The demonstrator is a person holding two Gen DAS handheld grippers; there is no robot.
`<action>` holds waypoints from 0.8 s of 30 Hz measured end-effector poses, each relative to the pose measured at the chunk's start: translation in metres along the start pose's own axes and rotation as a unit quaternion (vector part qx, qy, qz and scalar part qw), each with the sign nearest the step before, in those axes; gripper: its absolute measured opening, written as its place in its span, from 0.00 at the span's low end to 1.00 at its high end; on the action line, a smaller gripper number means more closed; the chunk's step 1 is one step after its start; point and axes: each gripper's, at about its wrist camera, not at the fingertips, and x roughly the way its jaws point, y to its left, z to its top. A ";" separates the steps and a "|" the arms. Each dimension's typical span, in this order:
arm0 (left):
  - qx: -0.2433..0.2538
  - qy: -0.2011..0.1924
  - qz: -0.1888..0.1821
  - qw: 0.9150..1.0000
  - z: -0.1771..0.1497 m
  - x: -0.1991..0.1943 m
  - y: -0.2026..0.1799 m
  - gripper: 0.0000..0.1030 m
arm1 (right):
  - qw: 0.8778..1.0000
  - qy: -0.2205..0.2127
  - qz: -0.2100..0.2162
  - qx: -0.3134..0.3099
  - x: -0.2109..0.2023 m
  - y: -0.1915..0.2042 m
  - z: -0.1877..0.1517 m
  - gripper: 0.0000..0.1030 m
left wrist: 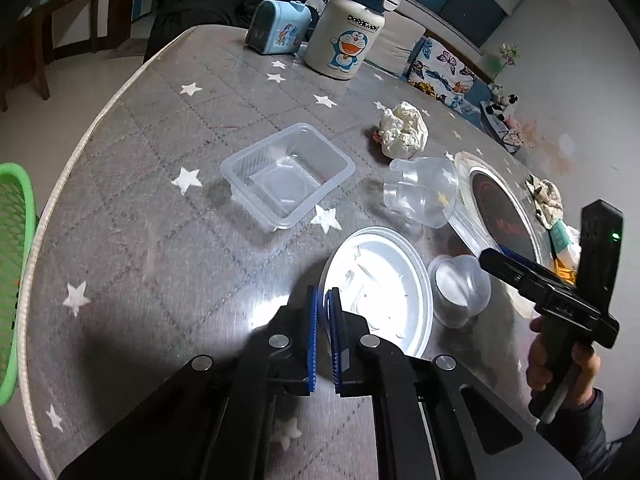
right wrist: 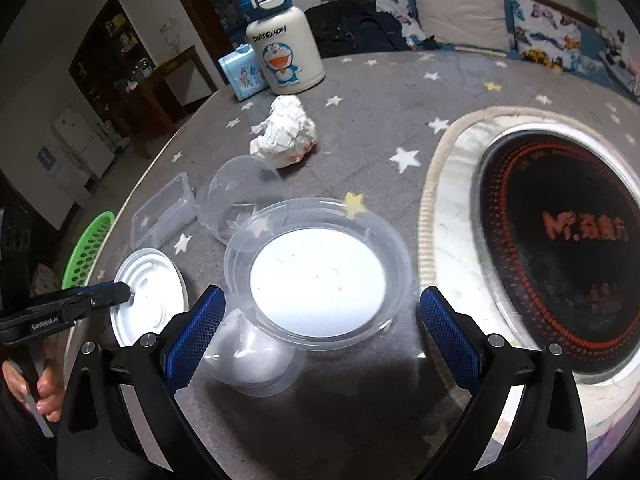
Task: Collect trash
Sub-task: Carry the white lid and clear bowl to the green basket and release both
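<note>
Pinching the rim of the white round lid [left wrist: 380,284] at lower centre, the left gripper [left wrist: 322,312] is sitting nearly closed. The right gripper [right wrist: 320,312] is hanging spread wide around the clear plastic bowl [right wrist: 320,264] at centre frame, pads apart from it.

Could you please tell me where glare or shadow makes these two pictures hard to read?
Left wrist view: strong glare washes out the white round lid and the table sheen beside it; the gripper casts a dark shadow. Right wrist view: the clear bowl has a blown-out white centre; both frames bend at the edges.

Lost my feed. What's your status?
Left gripper shut on white lid rim. Right gripper open around clear bowl. Nothing blocking.
</note>
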 end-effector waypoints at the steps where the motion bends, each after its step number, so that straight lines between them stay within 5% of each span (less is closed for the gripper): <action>1: -0.001 -0.001 0.000 1.000 -0.001 -0.001 0.001 0.06 | 1.000 0.001 0.000 0.000 0.002 0.001 0.001 0.94; 24: -0.009 -0.026 -0.008 1.000 -0.013 -0.040 0.022 0.05 | 0.999 -0.023 0.007 0.044 0.003 -0.003 0.007 0.89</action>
